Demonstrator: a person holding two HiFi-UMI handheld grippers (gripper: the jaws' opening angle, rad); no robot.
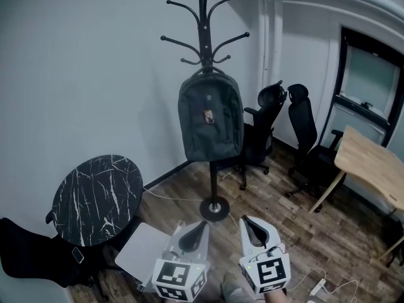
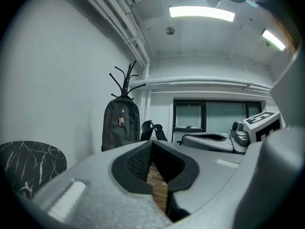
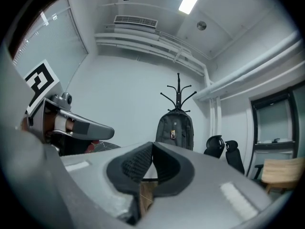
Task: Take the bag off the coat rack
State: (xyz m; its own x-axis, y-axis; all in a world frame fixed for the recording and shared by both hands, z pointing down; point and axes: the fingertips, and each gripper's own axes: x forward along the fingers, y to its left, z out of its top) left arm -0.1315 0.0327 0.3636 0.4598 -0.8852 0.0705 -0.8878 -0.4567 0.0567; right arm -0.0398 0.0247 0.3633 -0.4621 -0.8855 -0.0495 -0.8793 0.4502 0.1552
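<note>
Dark bag [image 1: 210, 115] hanging on coat rack [image 1: 203, 24], both grippers' jaws closed, empty

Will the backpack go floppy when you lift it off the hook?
Probably somewhat floppy: the backpack looks like soft fabric hanging from its top loop. It isn't bulging, so likely light. The coat rack is thin on a small base, so it might wobble.

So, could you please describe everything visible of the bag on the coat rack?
The backpack is dark grey, fabric by its look, with a small pale tag on its front. It hangs upright by its top loop from the black coat rack, in front of its pole, clear of the floor. Nothing else touches it.
</note>
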